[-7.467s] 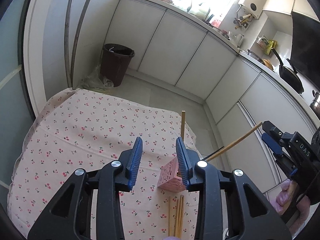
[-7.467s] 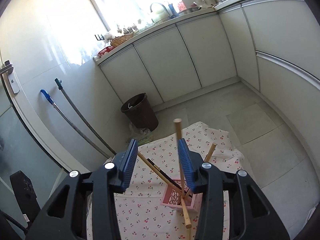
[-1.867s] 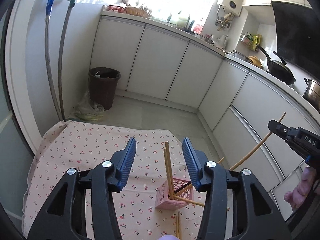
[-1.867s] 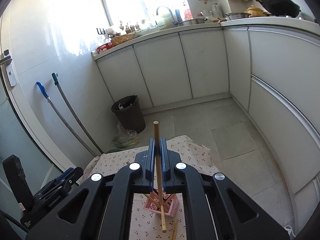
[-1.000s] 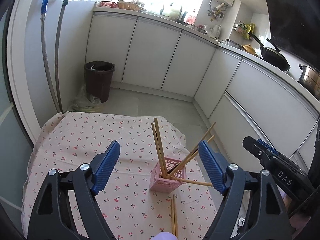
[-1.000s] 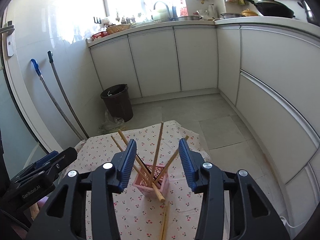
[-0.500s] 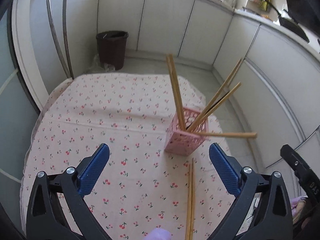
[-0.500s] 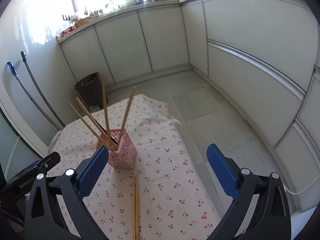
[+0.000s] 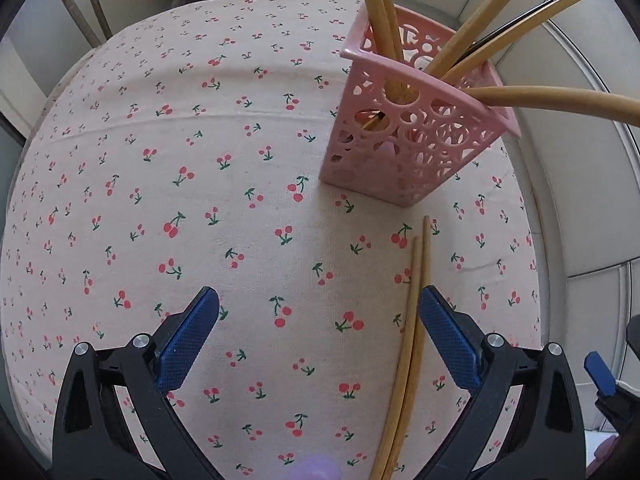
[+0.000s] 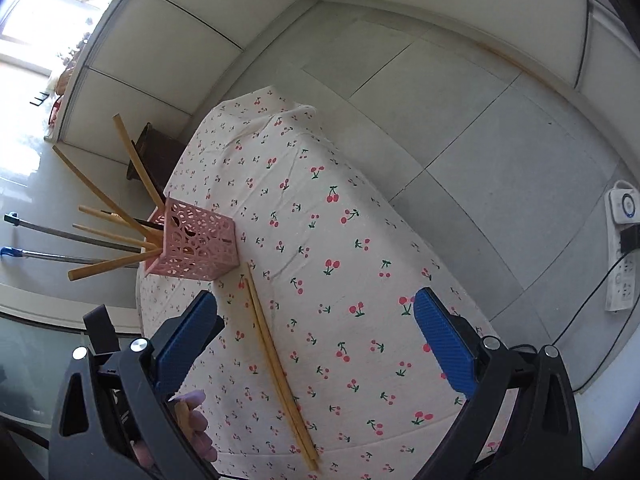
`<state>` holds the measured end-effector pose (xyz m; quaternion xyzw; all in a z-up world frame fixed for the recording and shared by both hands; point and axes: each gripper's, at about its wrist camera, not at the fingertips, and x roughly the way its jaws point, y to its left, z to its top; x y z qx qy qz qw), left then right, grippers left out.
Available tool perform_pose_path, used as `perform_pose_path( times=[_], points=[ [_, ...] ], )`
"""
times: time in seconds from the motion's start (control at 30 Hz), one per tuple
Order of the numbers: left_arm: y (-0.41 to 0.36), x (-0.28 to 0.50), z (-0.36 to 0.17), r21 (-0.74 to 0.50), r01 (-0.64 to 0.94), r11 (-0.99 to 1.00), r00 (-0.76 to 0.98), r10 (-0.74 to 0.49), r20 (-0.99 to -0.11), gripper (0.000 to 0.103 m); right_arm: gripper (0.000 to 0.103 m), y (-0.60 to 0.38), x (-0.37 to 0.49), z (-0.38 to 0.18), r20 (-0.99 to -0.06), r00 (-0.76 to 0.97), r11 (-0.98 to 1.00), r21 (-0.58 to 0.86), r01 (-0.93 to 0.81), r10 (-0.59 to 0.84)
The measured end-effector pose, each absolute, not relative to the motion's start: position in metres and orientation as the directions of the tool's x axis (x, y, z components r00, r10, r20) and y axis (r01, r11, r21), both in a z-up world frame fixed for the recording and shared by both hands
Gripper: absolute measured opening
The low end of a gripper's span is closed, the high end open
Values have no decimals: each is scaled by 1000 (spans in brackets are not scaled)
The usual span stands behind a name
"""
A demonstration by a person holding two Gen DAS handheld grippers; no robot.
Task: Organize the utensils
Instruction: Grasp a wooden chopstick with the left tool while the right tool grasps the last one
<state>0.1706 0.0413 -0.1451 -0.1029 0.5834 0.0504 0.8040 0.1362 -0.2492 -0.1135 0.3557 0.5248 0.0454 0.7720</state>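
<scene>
Both the left gripper and right gripper gape wide, empty, over the cherry-print tablecloth. Two loose chopsticks lie beside the pink holder near its edge. Only the right view shows a power strip on the floor.

Tan chopsticks lie beside a pink perforated holder on a cream cloth printed with red cherries.
</scene>
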Motion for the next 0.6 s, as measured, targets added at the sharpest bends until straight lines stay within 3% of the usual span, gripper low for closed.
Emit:
perform_pose_path(
  times=[0.43,0.53,0.6],
  points=[
    [16,184,-170,14,-195,981,297,73,-952,95,96,-248,138,-116,-763,403,705,635,316,506],
    [10,186,-178,15,-178,984,307,70,-949,93,96,-248,139,-117,-769,401,710,627,321,498],
    [6,184,-179,10,-148,989,340,61,-938,84,96,-248,140,-118,-775,396,716,619,321,492]
  ],
)
